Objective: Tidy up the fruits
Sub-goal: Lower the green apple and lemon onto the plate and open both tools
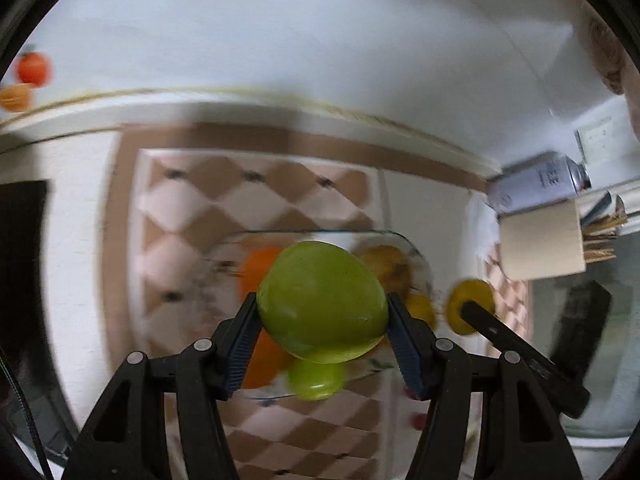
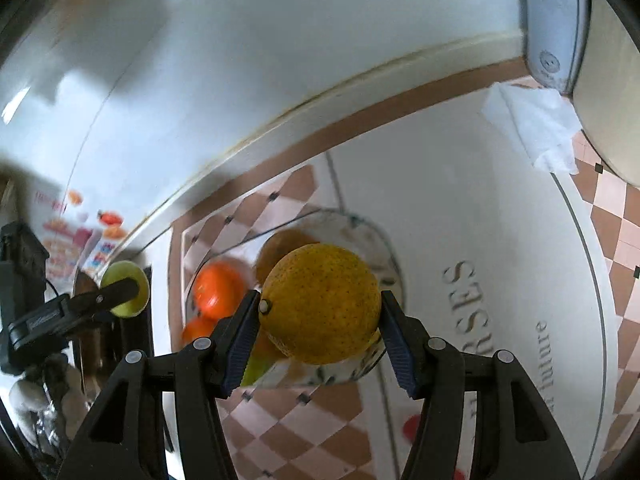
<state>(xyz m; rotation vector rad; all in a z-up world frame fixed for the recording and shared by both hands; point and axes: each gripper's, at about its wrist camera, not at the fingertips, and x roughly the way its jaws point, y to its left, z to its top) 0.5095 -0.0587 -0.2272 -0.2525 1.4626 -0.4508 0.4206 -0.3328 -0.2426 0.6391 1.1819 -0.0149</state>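
Left gripper (image 1: pixel 322 322): 2 blue-padded fingers pinching 1 green fruit (image 1: pixel 322 300), held in the air above the glass dish (image 1: pixel 394 235).

Right gripper (image 2: pixel 318 322): 2 blue-padded fingers pinching 1 speckled yellow-orange fruit (image 2: pixel 320 304), likewise held above the glass dish.

Glass dish: clear, patterned rim, resting on a checkered tablecloth (image 2: pixel 280 420) of brown and pink squares. Contents seen from the right wrist view: 1 red-orange fruit (image 2: pixel 218 288) at the dish's left side, 1 smaller orange fruit (image 2: pixel 198 330) just below it, 1 brownish-orange fruit (image 2: pixel 280 248) at the far side. Further contents partly hidden behind the held fruits.

Beside the dish, to its right: 1 white napkin (image 2: pixel 532 124), 1 pale spray can (image 1: pixel 540 184), 1 beige container (image 1: pixel 542 244).
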